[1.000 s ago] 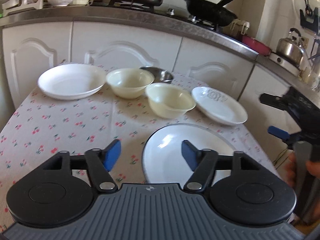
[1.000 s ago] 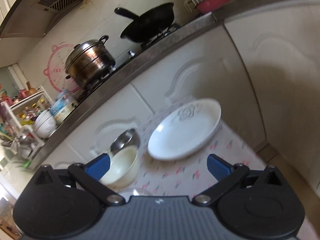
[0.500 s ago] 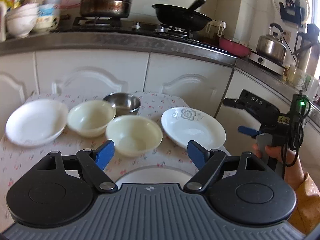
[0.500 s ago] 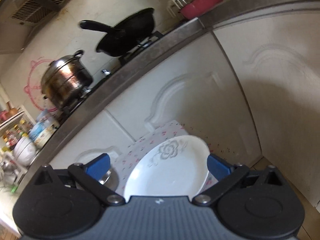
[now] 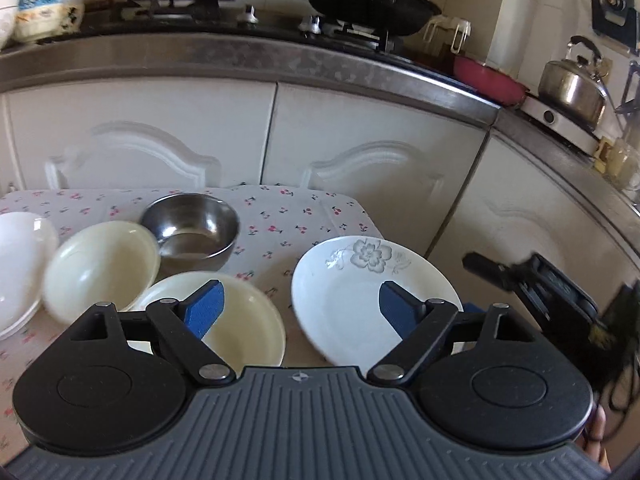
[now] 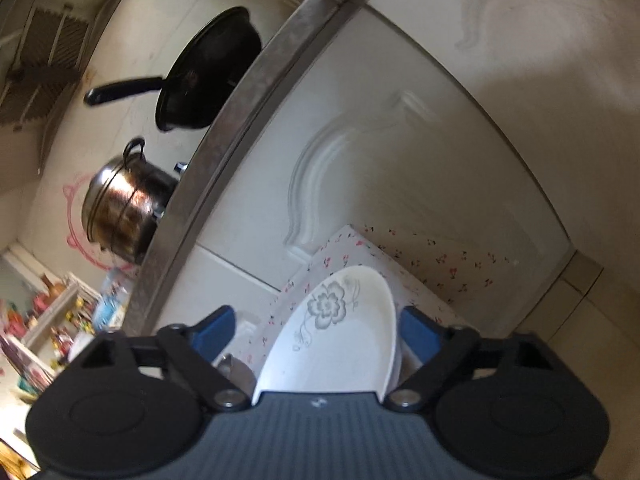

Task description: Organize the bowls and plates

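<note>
A white plate with a grey flower (image 5: 360, 280) lies at the right end of the cherry-print table (image 5: 280, 208). My left gripper (image 5: 298, 304) is open above the gap between this plate and a cream bowl (image 5: 236, 320). A second cream bowl (image 5: 100, 268), a steel bowl (image 5: 192, 228) and a white plate (image 5: 20, 256) sit to the left. My right gripper (image 6: 316, 332) is open with its jaws astride the flower plate (image 6: 336, 344), rolled steeply sideways. Its black body (image 5: 540, 288) shows at the plate's right in the left wrist view.
White cabinet doors (image 5: 360, 152) and a steel-edged counter (image 5: 280, 60) stand right behind the table. A black wok (image 5: 368, 4), a pot (image 6: 120, 208), a red basin (image 5: 488, 76) and a kettle (image 5: 572, 84) are on the counter.
My left gripper moved forward and lower over the dishes. My right gripper rolled sideways and closed in on the flower plate, which now sits between its open jaws.
</note>
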A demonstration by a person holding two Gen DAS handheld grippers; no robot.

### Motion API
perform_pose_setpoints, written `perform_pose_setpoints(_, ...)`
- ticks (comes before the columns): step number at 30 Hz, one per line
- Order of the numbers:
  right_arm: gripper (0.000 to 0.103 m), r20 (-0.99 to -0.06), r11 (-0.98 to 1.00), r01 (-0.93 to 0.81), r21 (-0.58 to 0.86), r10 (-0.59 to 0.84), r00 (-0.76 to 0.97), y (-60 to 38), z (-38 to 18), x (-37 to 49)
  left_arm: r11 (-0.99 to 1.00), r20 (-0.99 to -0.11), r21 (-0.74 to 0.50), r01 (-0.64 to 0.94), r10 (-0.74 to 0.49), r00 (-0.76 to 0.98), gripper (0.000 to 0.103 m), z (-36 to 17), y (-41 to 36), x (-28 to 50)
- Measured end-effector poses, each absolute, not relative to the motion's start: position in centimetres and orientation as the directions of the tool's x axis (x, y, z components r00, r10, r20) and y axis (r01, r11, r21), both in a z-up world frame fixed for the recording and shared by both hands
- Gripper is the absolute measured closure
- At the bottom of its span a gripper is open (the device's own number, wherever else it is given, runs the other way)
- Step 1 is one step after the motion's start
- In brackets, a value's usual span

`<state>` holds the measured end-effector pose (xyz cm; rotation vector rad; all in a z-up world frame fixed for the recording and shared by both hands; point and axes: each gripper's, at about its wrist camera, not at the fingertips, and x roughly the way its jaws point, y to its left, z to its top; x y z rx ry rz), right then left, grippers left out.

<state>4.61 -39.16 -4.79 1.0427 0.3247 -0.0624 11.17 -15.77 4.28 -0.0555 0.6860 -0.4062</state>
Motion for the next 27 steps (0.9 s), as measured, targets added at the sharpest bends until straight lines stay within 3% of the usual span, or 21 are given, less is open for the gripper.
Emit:
perform_pose_setpoints(3, 0.027, -0.299, 0.495, 0.207, 0.844, 0.115, 0.947, -39.4, -5.2, 4.7, 0.927, -0.618, -0.163, 0.337, -0.362, 0.698, 0.001, 3.6, -17.3, 13.1)
perform_pose_setpoints(7, 0.029, -0.322, 0.518, 0.221, 0.826, 0.113, 0.940, -39.1, -5.2, 4.9, 0.935, -0.642, -0.129, 0.331, -0.333, 0.691, 0.012, 2.4, -18.5, 14.8)
perform_pose_setpoints(14, 0.029, -0.330, 0.526, 0.224, 0.820, 0.115, 0.937, -39.2, -5.2, 5.1, 0.942, -0.700, -0.089, 0.324, -0.290, 0.653, 0.041, 0.1, -20.2, 17.5)
perform_pose_setpoints(20, 0.033, -0.368, 0.568, 0.243, 0.786, 0.114, 0.923, -38.7, -5.1, 5.5, 0.942, -0.726, -0.053, 0.330, -0.264, 0.635, 0.056, -1.1, -21.2, 18.7)
perform_pose_setpoints(27, 0.047, -0.414, 0.602, 0.271, 0.751, 0.109, 0.904, -38.5, -5.3, 6.2, 0.933, -0.745, -0.038, 0.359, -0.266, 0.612, 0.061, -2.0, -22.6, 19.4)
